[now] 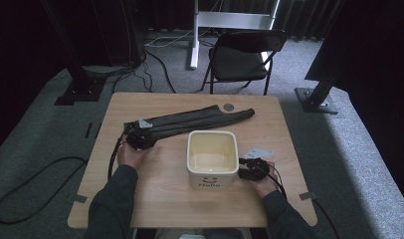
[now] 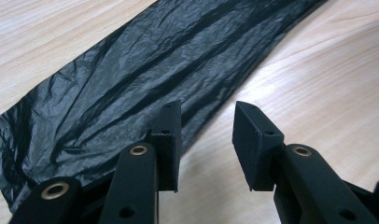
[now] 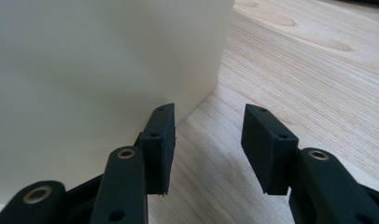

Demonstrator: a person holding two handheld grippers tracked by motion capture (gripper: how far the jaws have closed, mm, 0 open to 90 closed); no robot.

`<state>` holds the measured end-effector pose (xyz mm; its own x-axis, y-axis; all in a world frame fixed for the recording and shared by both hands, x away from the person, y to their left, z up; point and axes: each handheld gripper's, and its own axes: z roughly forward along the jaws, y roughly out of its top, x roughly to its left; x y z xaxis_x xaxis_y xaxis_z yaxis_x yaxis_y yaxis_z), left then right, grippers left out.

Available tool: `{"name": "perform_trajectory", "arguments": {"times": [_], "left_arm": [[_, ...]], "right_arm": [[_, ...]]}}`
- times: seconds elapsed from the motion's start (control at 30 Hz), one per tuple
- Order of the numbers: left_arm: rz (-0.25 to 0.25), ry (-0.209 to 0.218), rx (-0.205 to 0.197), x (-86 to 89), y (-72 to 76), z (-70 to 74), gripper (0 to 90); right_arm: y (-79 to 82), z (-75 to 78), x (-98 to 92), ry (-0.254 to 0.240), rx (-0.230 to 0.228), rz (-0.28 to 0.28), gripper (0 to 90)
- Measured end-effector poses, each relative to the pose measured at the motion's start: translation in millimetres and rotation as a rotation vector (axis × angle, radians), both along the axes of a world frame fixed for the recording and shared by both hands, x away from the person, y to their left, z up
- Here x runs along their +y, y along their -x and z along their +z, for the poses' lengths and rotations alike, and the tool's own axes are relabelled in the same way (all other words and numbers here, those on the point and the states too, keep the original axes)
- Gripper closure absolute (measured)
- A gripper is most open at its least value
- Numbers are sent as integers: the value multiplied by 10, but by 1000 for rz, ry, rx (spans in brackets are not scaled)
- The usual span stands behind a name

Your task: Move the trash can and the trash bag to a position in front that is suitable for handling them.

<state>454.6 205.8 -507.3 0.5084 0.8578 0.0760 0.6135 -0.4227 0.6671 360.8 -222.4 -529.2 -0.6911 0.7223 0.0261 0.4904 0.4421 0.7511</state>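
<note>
A long black plastic bag (image 1: 195,119) lies flat across the far half of the wooden table (image 1: 160,194). My left gripper (image 1: 143,135) is at the bag's left end. In the left gripper view the bag (image 2: 145,70) spreads ahead and to the left, and the left gripper (image 2: 206,109) stands open: one jaw is over the bag's edge, and bare wood shows in the gap. A cream square bin (image 1: 212,157) with "Hello" on its front stands mid-table. My right gripper (image 1: 242,167) is open beside its right wall. The right gripper (image 3: 208,109) has the bin wall (image 3: 85,70) just left of its jaws.
A small grey round disc (image 1: 229,106) is set in the table near the far edge. Beyond the table stand a black folding chair (image 1: 242,57) and a white metal frame (image 1: 195,35). Cables (image 1: 21,199) trail over the grey carpet at the left.
</note>
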Motion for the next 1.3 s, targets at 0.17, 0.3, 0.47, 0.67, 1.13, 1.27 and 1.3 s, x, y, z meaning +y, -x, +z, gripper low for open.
{"name": "perform_trajectory", "arguments": {"times": [0.17,0.3,0.47,0.67,1.13,1.27,1.3], "left_arm": [[4,-4,24,-14,-87,-74,617],[15,-17,47,-37,-157,-126,612],[17,-22,77,-77,-234,-181,614],[24,-9,91,-78,-279,-175,660],[-26,15,118,-17,-135,-167,900],[-50,26,117,-31,36,-178,900],[-60,30,118,-40,86,-180,900]], "right_arm": [[0,-2,-9,-2,2,-1,543],[4,-5,2,2,3,2,543],[6,-11,5,4,8,1,543],[6,-17,-5,3,11,1,543],[11,-30,-11,7,19,-2,543],[15,-31,-7,9,19,-2,543],[17,-31,-7,9,19,-3,543]]}}
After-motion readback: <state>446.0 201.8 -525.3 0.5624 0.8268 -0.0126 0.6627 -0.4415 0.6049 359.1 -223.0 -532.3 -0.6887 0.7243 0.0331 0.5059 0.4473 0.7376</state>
